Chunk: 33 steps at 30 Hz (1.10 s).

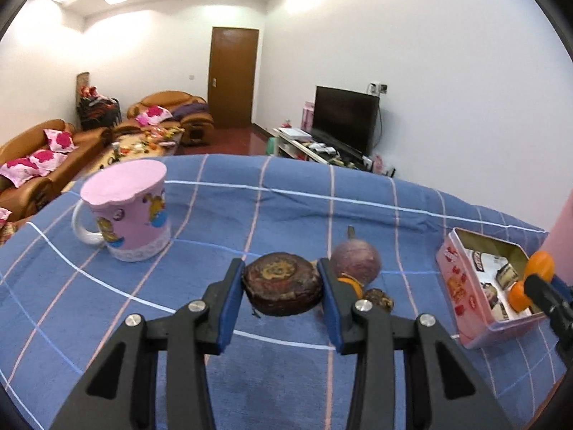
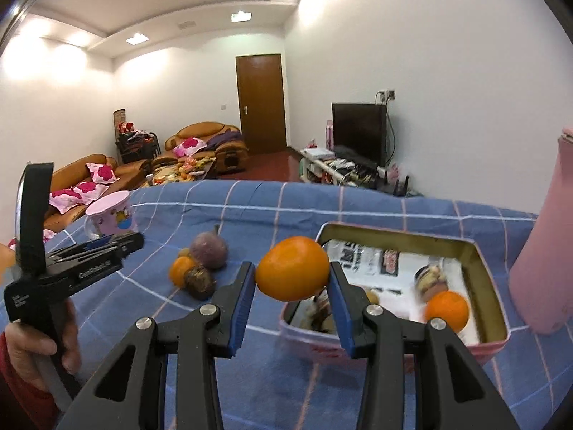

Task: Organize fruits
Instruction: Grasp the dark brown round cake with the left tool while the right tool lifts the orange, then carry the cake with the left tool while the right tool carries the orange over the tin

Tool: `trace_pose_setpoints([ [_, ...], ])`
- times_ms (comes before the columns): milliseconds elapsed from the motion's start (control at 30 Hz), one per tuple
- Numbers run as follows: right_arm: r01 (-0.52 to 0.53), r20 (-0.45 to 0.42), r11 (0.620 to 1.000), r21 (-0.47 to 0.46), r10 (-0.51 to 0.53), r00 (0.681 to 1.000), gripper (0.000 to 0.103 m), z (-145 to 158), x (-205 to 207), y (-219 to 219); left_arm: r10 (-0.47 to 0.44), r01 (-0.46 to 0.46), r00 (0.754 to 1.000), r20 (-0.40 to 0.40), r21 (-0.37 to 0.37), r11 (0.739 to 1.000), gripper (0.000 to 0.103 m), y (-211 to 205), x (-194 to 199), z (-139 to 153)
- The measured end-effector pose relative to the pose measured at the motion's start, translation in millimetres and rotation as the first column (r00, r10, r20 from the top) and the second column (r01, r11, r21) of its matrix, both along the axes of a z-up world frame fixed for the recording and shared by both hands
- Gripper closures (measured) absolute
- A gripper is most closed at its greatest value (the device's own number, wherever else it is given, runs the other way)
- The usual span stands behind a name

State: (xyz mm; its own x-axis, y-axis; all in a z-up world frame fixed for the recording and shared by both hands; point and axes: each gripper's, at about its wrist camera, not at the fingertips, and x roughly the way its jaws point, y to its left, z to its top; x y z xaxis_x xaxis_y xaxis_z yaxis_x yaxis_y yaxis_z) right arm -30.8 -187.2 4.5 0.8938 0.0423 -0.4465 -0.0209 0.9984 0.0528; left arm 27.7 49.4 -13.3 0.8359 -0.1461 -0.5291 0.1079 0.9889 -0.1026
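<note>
We've got the orange [image 2: 293, 268] pinched in the right gripper [image 2: 292, 288] just short of the tin [image 2: 490, 272], the left gripper [image 1: 283, 288] clamped on a dark round fruit [image 1: 283, 284], so next both probably go in the tin.

Before my claws: surface draped in blue checked cloth [image 1: 286, 193], white and pink lines, far edge falling away toward living room. On cloth, far left: pink cartoon mug [image 1: 130, 211], upright, pink lid on top. Centre: purple round fruit [image 2: 208, 251] with stem up, small orange fruit [image 2: 180, 268] and dark wrinkled fruit [image 2: 199, 281] touching beside it. Right: open pink tin [image 2: 487, 276], flat on cloth. Tall pink container [image 2: 544, 251] just beside tin, far right.
</note>
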Motion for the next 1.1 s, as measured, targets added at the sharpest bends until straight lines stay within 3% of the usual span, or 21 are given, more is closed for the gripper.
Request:
trace_pose_setpoints([
  [400,0.069,-0.012,0.997,0.035,-0.069,0.998,0.060,-2.0,7.4,-55.4,-0.077,0.072,0.996,0.050,0.092,0.993,0.061,-62.1,-22.3,0.2],
  [933,0.213,0.004,0.976,0.036,-0.213,0.977,0.060,1.6,-4.5,-138.0,-0.248,0.242,0.966,0.071,0.091,0.966,0.061,-170.9,-36.9,16.6],
  [1100,0.240,-0.005,0.970,0.025,-0.240,0.971,0.060,0.5,-2.3,-154.8,-0.276,0.271,0.960,0.042,0.098,0.957,0.061,-205.4,-33.7,12.6],
])
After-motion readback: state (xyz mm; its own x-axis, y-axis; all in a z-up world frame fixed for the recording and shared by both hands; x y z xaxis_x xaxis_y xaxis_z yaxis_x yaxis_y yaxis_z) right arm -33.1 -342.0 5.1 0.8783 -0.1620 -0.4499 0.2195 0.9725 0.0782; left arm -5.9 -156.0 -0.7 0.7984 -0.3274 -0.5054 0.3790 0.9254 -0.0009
